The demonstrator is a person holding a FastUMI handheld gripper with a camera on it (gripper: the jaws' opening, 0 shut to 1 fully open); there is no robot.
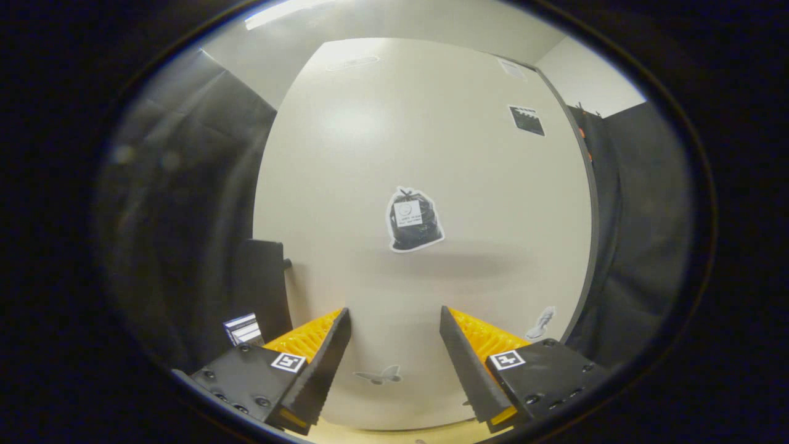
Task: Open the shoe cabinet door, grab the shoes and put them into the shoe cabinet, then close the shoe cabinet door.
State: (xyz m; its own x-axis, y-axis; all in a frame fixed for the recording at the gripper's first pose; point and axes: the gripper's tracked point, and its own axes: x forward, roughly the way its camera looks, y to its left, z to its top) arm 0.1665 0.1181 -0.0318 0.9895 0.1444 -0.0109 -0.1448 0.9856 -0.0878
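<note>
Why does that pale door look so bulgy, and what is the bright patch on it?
Gripper view: the fisheye lens bows the cabinet door and its edges; the soft bright patch is glare from the ceiling light; a faint shadow band lies beside the bag sticker; the hand-held gripper is open, its fingers apart before the door.

sticker (414, 219): label print too small | dark box (266, 290): lower part hidden behind fingers (320, 351)

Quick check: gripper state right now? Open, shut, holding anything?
Gripper: open, nothing between its fingers; they point at the pale cabinet door, just ahead of them, below the bag sticker.
</note>
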